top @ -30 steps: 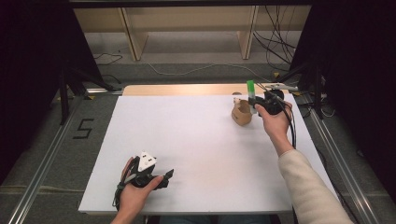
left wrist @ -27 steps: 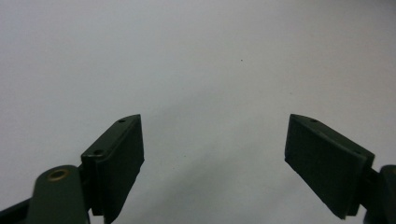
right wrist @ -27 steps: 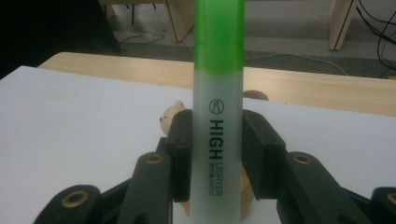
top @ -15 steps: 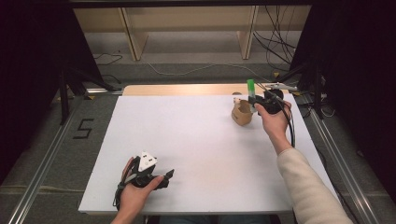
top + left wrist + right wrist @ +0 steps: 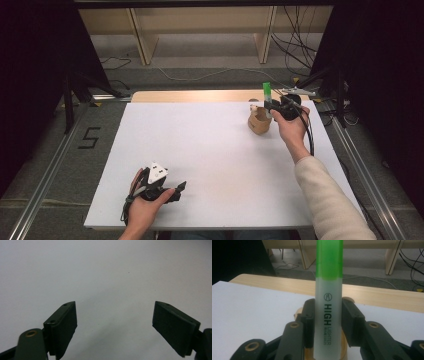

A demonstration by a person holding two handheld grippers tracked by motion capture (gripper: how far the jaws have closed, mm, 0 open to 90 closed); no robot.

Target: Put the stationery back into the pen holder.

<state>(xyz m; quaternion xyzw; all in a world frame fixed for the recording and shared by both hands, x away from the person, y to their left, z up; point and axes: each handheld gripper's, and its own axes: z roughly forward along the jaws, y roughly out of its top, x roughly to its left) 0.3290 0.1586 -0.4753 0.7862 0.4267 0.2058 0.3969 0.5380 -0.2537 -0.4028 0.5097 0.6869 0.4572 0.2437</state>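
Note:
A highlighter [image 5: 328, 302] with a clear barrel and green cap stands upright between the jaws of my right gripper [image 5: 327, 322], which is shut on it. In the high view the highlighter [image 5: 267, 95] sticks up from the right gripper [image 5: 274, 107] at the table's far right, just above a small wooden cup [image 5: 259, 121]. The cup's rim [image 5: 298, 312] peeks out behind the jaws. My left gripper [image 5: 172, 192] rests near the table's front left edge, its jaws wide apart over bare white surface [image 5: 112, 322] with nothing between them.
The white tabletop [image 5: 200, 150] has a wooden strip [image 5: 195, 96] along its far edge. Wooden shelf legs and loose cables lie on the floor beyond. Metal rails run along both sides of the table.

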